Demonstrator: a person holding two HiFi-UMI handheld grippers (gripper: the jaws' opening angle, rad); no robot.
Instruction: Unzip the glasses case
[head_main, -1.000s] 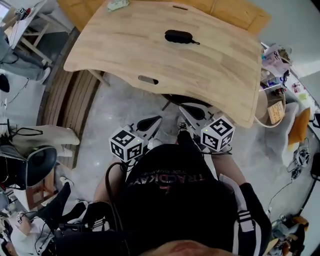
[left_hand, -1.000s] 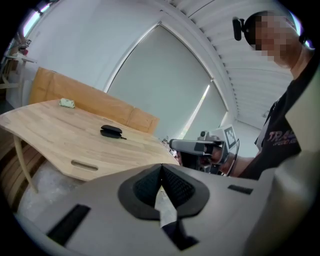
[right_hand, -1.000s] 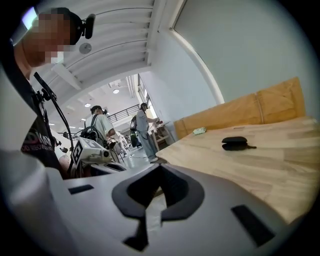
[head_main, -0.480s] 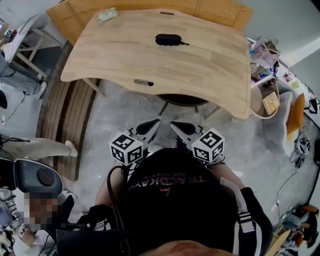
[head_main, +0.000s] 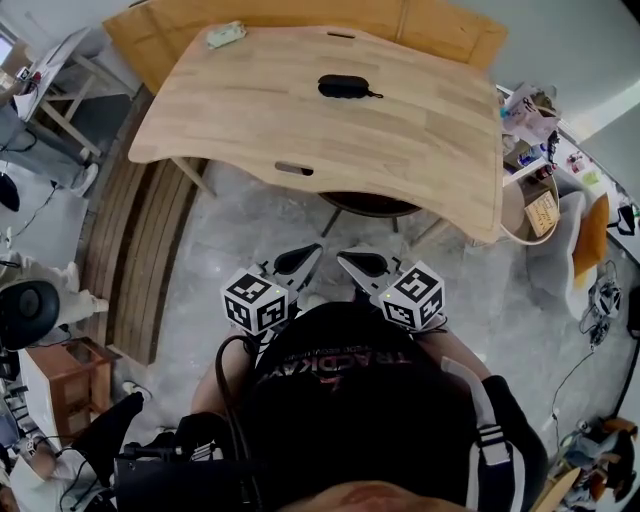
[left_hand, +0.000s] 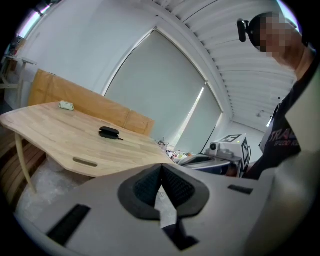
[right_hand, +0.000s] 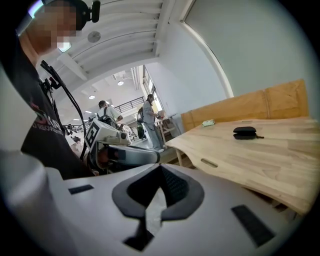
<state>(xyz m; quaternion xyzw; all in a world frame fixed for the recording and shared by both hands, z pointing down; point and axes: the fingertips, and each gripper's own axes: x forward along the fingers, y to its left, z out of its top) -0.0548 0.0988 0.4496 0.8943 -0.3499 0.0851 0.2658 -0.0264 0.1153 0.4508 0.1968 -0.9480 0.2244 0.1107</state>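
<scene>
Right gripper (head_main: 345, 257) drew inward | glasses case (head_main: 344, 87) well inside table (head_main: 420, 150) edges

Black glasses case (head_main: 343, 87) lying zipped on the pale wooden table (head_main: 420, 150), small green item (head_main: 226, 35) at its far corner, left gripper (head_main: 305, 257) and right gripper (head_main: 347, 260) held close together above the grey floor, well short of the table

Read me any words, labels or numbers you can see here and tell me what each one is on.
"TRA", large print on the person's black shirt; the head view shows it upside down, roughly "TRACKDAY".
Smaller line under it: too small to read.
Tan card at the head view's right: too blurred.
Marker cubes: patterns, no words.
</scene>
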